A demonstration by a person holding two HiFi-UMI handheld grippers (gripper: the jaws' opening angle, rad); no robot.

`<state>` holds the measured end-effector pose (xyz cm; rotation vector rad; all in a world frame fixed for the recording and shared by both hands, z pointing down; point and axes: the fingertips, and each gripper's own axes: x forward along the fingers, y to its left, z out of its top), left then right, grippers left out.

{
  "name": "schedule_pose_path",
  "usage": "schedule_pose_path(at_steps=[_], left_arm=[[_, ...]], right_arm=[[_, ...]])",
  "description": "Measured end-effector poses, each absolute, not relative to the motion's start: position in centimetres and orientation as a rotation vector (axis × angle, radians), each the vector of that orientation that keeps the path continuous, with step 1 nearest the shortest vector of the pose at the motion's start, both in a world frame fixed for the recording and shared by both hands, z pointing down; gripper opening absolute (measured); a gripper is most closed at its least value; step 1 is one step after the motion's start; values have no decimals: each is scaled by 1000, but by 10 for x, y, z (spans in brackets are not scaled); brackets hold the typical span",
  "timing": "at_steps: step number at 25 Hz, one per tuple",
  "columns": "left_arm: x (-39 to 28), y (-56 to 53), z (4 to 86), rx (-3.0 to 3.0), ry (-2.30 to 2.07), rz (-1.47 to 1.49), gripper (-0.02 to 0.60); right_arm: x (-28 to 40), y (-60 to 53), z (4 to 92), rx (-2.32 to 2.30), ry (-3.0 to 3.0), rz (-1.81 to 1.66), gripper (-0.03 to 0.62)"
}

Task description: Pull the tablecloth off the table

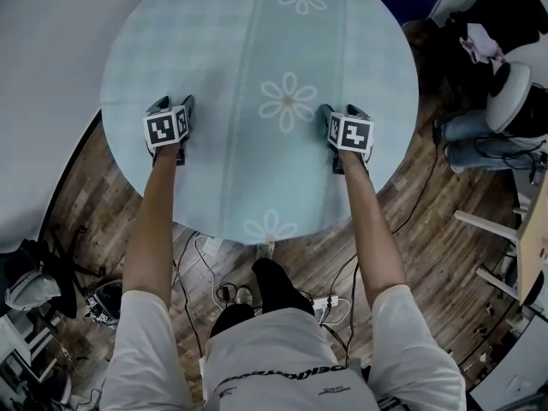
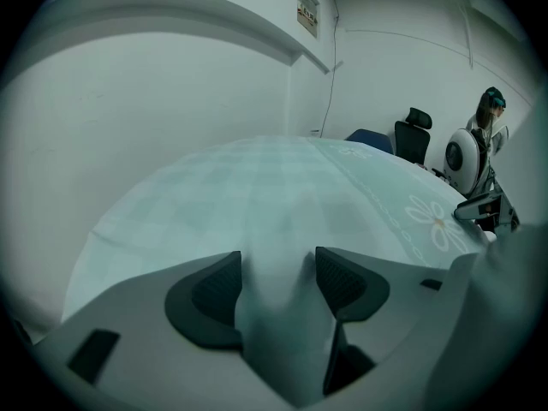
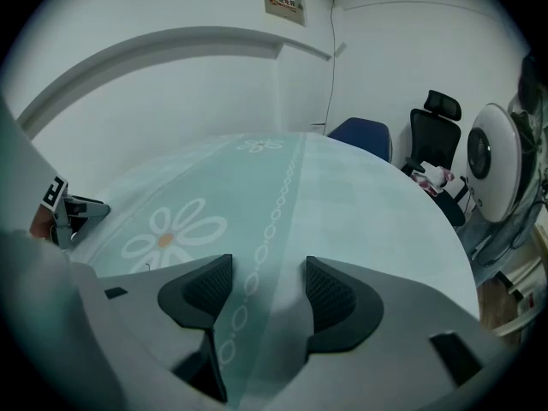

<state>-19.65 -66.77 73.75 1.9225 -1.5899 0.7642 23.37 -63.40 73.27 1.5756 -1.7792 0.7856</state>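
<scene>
Pale blue-green cloth: the tablecloth [image 1: 214,67] is spread flat over a round table, whose own top is hidden beneath it. The hem is seen hanging over the near edge. A white daisy print [image 1: 288,101] is noted at the middle, with a second at the far side and a third at the near hem.

Left gripper [image 1: 171,103]: set down on the cloth towards the table's left edge, marker cube [image 1: 165,128] uppermost. In the left gripper view, a raised ridge of cloth is seen between the two dark ribbed pads [image 2: 214,294] of the left gripper [image 2: 278,272]; the jaws are clamped onto this fold.

Right gripper [image 1: 341,111]: set down on the cloth just right of the central daisy, level with the left one and well apart from it. In the right gripper view, the right gripper [image 3: 267,285] is recorded with cloth gathered up between its pads [image 3: 330,294]; the jaws are clenched on that fold. A printed stripe of chain links [image 3: 278,199] is seen running into the gap.

Both forearms are held out straight from the person standing at the near edge.

Surroundings: dark wooden floor [image 1: 428,221], cables [image 1: 218,268] under the table, a black office chair [image 3: 435,135] near the far wall.
</scene>
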Motion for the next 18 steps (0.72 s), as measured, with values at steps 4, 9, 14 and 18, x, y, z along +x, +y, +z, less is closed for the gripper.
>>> schedule_pose_path(at_steps=[4, 9, 14, 18], left_arm=[[-190, -667, 740, 1966, -1559, 771, 223], [-184, -663, 741, 1988, -1524, 792, 129], [-178, -661, 735, 1988, -1499, 817, 29], [-173, -659, 735, 2005, -1508, 848, 18]], right_arm=[[231, -632, 731, 1574, -1776, 788, 259], [227, -628, 731, 1545, -1770, 798, 187], [225, -625, 732, 1542, -1783, 827, 73], [222, -622, 732, 1535, -1819, 867, 32]])
